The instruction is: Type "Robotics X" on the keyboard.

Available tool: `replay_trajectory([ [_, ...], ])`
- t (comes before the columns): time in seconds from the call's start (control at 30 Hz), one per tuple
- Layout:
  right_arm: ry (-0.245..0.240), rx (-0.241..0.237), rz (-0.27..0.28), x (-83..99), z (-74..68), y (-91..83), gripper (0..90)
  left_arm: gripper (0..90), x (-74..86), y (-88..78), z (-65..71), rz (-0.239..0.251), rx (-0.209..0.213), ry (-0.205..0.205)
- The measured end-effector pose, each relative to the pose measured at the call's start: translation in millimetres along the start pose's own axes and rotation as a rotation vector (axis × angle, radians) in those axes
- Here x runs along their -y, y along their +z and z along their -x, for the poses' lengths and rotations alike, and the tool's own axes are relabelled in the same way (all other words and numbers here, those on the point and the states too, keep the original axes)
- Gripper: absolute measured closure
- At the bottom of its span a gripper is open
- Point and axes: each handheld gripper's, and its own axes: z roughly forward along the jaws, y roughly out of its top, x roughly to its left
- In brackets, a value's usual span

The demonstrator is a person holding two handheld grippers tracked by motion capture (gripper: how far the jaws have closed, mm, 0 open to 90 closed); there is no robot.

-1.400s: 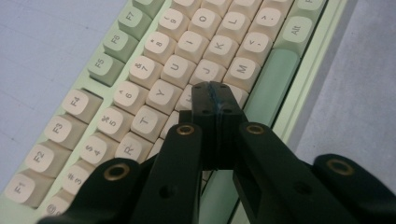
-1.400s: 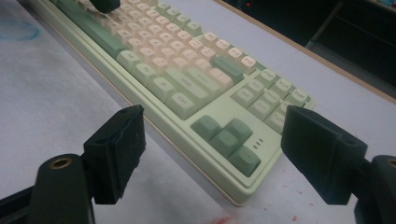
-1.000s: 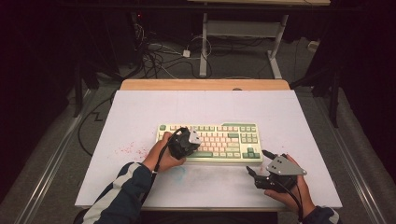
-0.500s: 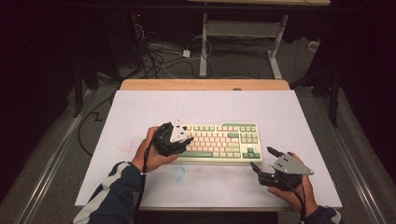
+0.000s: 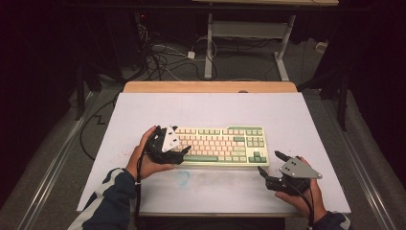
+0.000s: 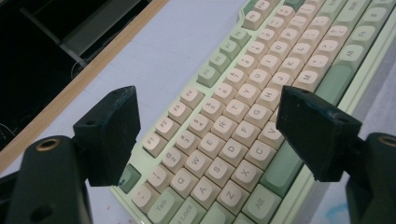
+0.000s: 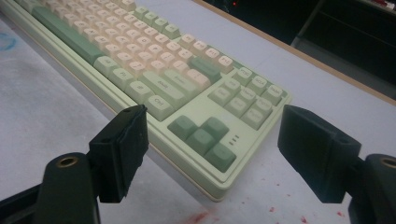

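Keyboard [image 5: 222, 145] lay across the middle of the white surface [image 5: 210, 110], its long side running left to right, with cream letter keys and green modifier keys. Your left hand-held gripper [image 5: 184, 152] sat at the keyboard's left end, over the near-left corner, with your left hand [image 5: 146, 155] wrapped around its body and the grey plate on top facing up. In the left gripper view its two black jaws stood spread wide, one on either side of the letter rows, with the Tab [image 6: 162, 204] and Alt [image 6: 259, 204] keys just ahead of them; neither jaw touched a key that you could see there.

Your right hand-held gripper [image 5: 271, 164] rested just beside the keyboard's near-right corner, apart from it, held by your right hand [image 5: 301, 196] near the surface's near edge. Its jaws were also spread, and in the right gripper view they framed the arrow keys [image 7: 201, 135] and the keyboard's right end without gripping anything.

A faint blue smudge [image 5: 182, 177] marked the surface near the keyboard's front edge, and small red specks [image 7: 201, 215] dotted it near the right corner. Past the far edge of the surface, cables [image 5: 163, 57] lay tangled on the floor by a white frame [image 5: 249, 33].
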Motion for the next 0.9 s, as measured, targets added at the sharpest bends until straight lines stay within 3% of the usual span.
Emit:
replay_trajectory([
  [0.4, 0.0, -0.013, -0.012, -0.6, -2.0, 1.4, 27.4, 19.2, 7.8, -25.1, -9.8, 0.049, -0.037, -0.001],
  [0.7, 0.0, -0.025, -0.015, -1.9, -1.0, 1.9, 30.8, 19.2, 22.2, -39.5, -20.7, 0.052, -0.089, -0.007],
  [0.83, -0.007, -0.059, -0.007, -4.8, 0.8, 2.4, 43.1, 19.2, 30.5, -45.3, -23.9, 0.03, -0.104, -0.007],
  [0.9, -0.009, -0.077, -0.021, -7.7, 2.4, 5.0, 55.7, 19.2, 35.3, -48.1, -24.6, 0.023, -0.111, -0.002],
])
